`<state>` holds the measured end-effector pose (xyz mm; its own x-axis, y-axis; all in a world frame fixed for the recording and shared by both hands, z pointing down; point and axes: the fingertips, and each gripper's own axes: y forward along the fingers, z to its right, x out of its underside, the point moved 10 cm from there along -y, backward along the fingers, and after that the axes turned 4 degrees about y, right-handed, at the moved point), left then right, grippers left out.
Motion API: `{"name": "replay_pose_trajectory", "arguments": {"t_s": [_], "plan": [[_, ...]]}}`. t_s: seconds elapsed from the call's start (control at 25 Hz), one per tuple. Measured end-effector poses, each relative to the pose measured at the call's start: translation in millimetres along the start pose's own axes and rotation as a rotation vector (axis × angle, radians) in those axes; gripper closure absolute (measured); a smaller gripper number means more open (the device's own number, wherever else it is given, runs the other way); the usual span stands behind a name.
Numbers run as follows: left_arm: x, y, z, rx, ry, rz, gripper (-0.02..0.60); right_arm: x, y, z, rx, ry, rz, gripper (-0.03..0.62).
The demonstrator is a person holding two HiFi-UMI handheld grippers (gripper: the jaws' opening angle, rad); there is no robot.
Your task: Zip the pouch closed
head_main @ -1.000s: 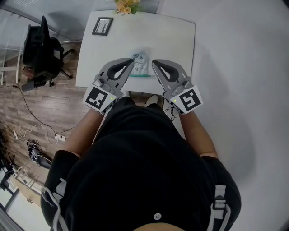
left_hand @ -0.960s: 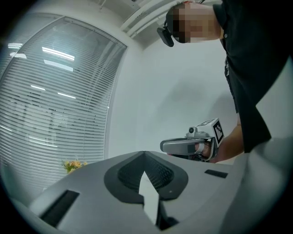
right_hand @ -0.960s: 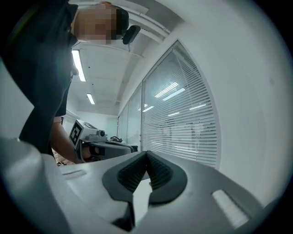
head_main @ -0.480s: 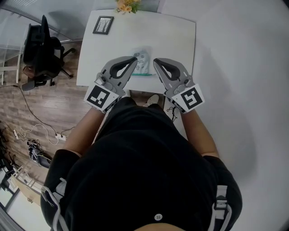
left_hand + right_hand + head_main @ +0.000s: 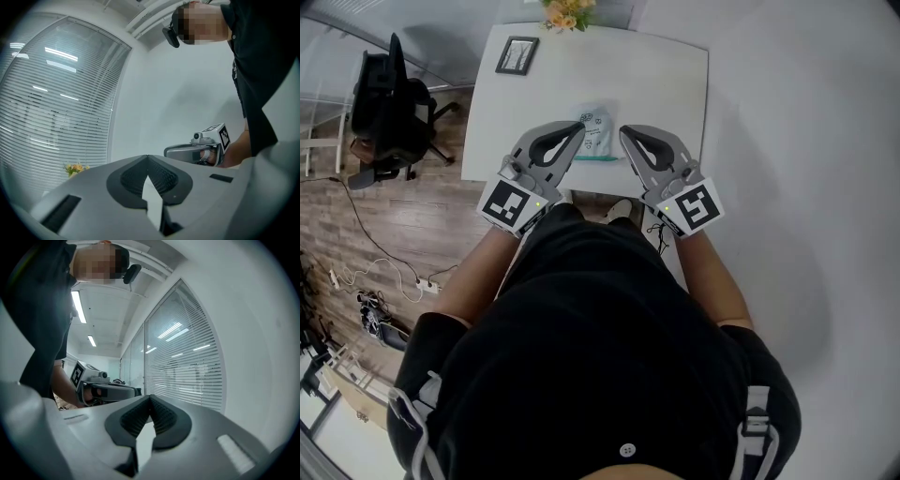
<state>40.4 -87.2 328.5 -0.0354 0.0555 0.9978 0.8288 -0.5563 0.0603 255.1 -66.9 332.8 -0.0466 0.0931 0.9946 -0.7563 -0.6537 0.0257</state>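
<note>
A small white pouch [image 5: 596, 134] with a printed pattern lies flat on the white table [image 5: 656, 75], its teal zip edge [image 5: 598, 158] toward me. Both grippers hover level over the table's near edge, one on each side of the pouch. My left gripper [image 5: 579, 128] is shut and empty, its tips by the pouch's left side. My right gripper [image 5: 624, 133] is shut and empty, just right of the pouch. In the left gripper view the jaws [image 5: 148, 158] meet, with the right gripper [image 5: 194, 151] across from them. The right gripper view shows closed jaws [image 5: 150, 397] and the left gripper [image 5: 110, 390].
A framed picture [image 5: 517, 54] and a bunch of yellow flowers [image 5: 565, 13] stand at the table's far edge. A black office chair [image 5: 389, 108] sits left of the table on the wooden floor, with cables and a power strip [image 5: 366, 281] nearby. Window blinds [image 5: 51, 117] line the wall.
</note>
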Motion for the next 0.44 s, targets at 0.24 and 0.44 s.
{"name": "replay_pose_trajectory", "arguments": {"t_s": [0.24,0.44], "plan": [[3.6,-2.0,-3.9,-0.004,0.005,-0.005,0.574,3.3,4.8,-0.4,-0.007,0.003,-0.009,0.583],[1.2,-3.5,-3.3,-0.017,-0.006,-0.008,0.574,3.5,4.3,-2.3,-0.009,0.003,-0.01,0.583]]}}
